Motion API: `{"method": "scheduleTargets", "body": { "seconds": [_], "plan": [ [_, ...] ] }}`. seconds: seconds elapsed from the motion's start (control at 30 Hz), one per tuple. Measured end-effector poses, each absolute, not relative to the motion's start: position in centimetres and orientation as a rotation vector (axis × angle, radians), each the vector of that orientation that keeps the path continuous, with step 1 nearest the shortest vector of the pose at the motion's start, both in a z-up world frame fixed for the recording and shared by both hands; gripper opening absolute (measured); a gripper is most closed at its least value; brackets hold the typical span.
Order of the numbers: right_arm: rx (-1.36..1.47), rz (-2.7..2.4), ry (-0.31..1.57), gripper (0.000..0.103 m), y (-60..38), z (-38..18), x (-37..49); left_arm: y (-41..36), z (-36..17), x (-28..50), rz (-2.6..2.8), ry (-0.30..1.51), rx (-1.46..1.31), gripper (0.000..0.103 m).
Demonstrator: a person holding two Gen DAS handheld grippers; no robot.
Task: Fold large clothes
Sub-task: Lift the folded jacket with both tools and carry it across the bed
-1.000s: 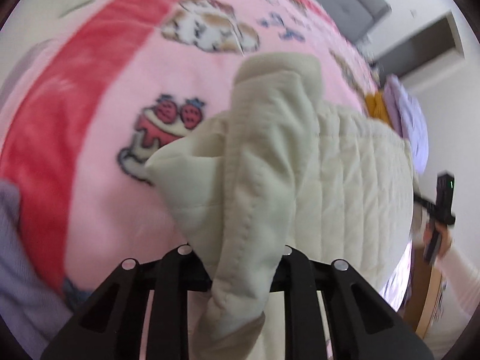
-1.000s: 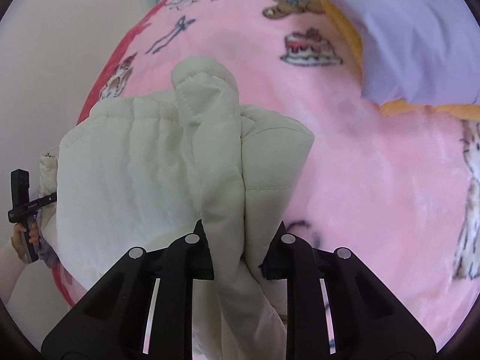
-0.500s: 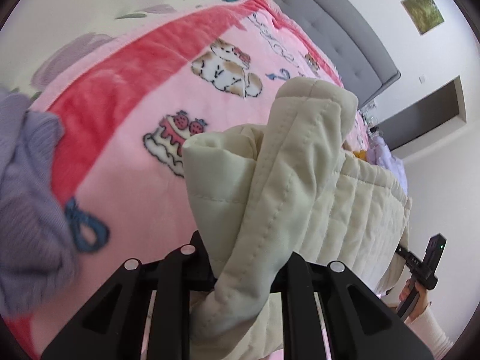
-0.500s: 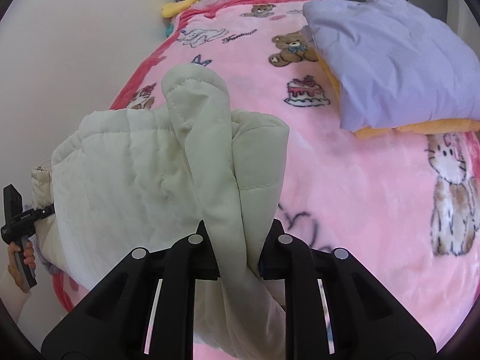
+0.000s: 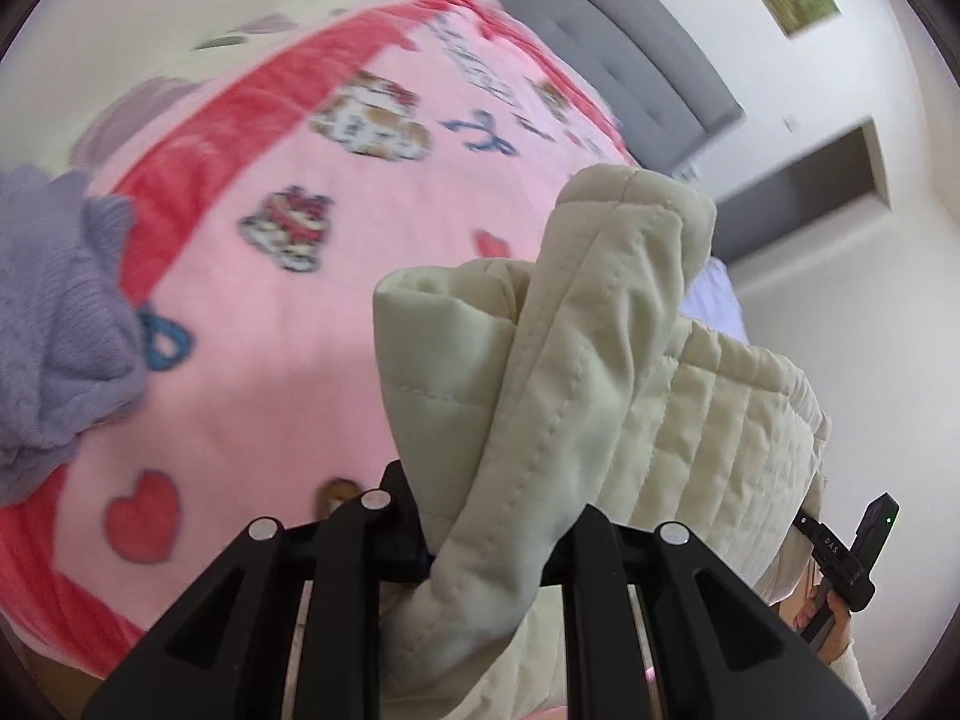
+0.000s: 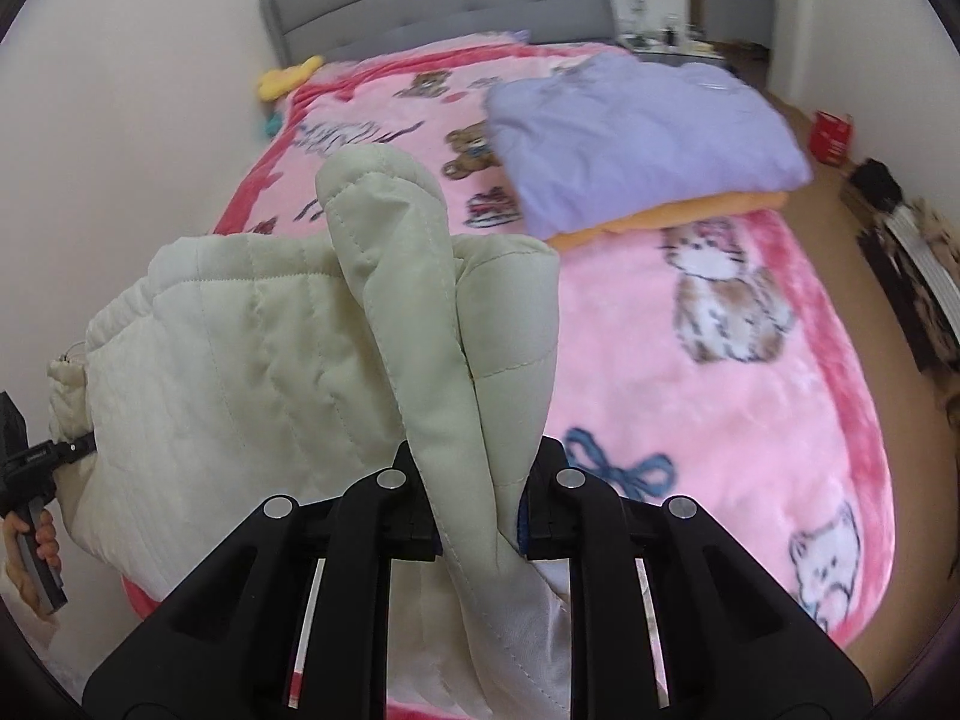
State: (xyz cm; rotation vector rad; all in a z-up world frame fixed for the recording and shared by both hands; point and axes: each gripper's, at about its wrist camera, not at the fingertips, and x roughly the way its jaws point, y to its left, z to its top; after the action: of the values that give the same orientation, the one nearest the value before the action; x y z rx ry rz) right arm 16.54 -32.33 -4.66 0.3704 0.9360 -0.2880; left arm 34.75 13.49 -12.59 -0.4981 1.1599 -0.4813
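Quilted cream jacket is held up above the pink bed blanket, gripped at 2 places along one edge. The left hand-held gripper is clamped on a bunched fold of it, and the right hand-held gripper is clamped on another bunched fold; in both views the padded fabric is seen pressed between nearly closed jaws. The jacket's long axis is judged to run from one gripper to the other, across the bed's width near its foot, with the body of the garment stretched between them and hanging below. Neither hand is nearer, since both already hold it. The bed lies ahead of and below both grippers, so the coming fold would likely be laid forward onto it. A folded lilac garment on an orange one lies well apart, toward the grey headboard.
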Motion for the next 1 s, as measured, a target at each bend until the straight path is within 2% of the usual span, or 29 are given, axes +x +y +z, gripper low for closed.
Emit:
{"method": "scheduleTargets", "body": {
  "seconds": [0.23,0.47,0.73,1.0],
  "plan": [
    [0.371,-0.375,0.842,0.015,-38.8,-0.3,10.7,3.9,-8.0,35.7,-0.642,1.08,-0.413,0.016],
    [0.307,-0.309,0.76,0.015,-51.2,2.7,11.9,-9.0,-4.2,36.3,-0.613,0.987,-0.433,0.016],
    [0.215,-0.225,0.679,0.015,-70.8,6.5,21.3,-25.6,-2.2,42.2,-0.566,0.853,-0.53,0.017],
    [0.197,-0.276,0.664,0.016,-81.5,6.7,32.9,-37.8,-2.2,53.7,-0.544,0.826,-0.459,0.017]
  ]
}}
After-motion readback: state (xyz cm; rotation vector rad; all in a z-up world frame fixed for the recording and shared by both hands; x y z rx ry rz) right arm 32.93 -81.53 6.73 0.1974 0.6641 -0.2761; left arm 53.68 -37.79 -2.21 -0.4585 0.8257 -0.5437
